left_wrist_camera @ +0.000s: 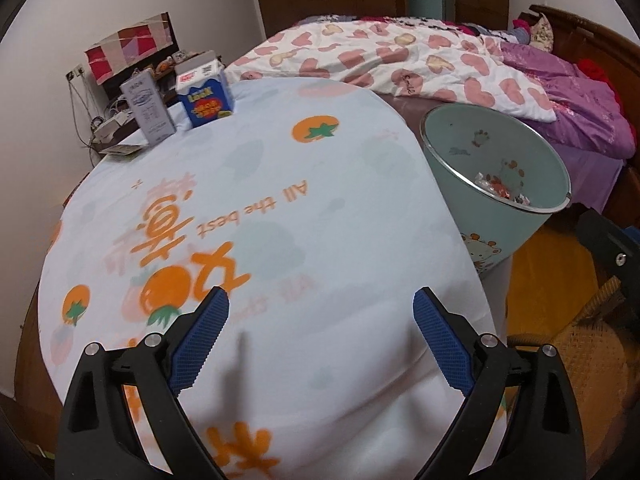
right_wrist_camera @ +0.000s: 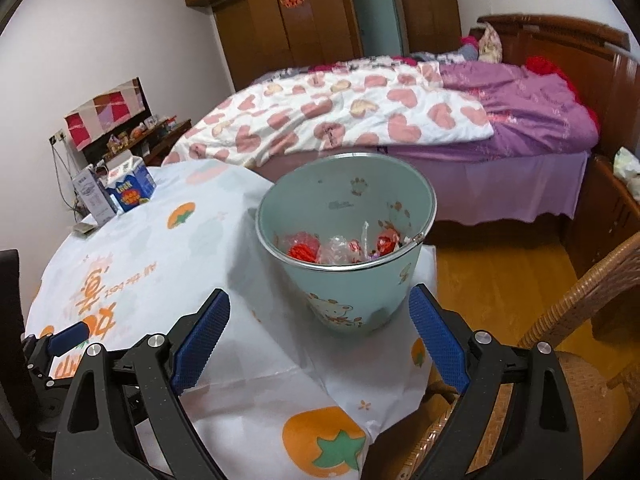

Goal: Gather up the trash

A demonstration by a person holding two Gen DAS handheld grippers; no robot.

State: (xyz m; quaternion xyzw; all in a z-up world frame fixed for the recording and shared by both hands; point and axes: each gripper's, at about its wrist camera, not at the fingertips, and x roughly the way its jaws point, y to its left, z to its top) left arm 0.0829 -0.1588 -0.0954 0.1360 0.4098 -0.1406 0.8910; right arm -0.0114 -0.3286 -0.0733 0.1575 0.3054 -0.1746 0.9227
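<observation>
Both hand-held grippers stand wide open with nothing between their blue ribbed pads. Left gripper (left_wrist_camera: 321, 300) hangs over the round table draped in a pale blue cloth printed with orange persimmons (left_wrist_camera: 280, 184); its fingers frame only bare cloth. Right gripper (right_wrist_camera: 319, 300) points at the pale green round waste bin with a metal rim and cartoon animal print (right_wrist_camera: 352, 296), which shows between its fingers but is not touched by them.

Bin: upright, at the table's right edge, on a fold of the cloth that drapes down there. Contents, seen from the right wrist view: a heap of crumpled wrappers (right_wrist_camera: 340, 248), red, clear and white, lying at the bottom. Individual pieces cannot be told apart. In the left wrist view the same bin (left_wrist_camera: 516, 224) shows a few wrappers low against its near wall.

Far edge of the table: a blue and white gable-top carton (left_wrist_camera: 208, 94), upright, top closed; just beside it on the left, a grey rectangular box with printed text (left_wrist_camera: 148, 110), also upright. Contents of neither can be seen. A small flat paper piece (left_wrist_camera: 120, 149) lies near the grey box at the table edge.

Table surface between the grippers and the cartons carries no loose wrappers in either view.
</observation>
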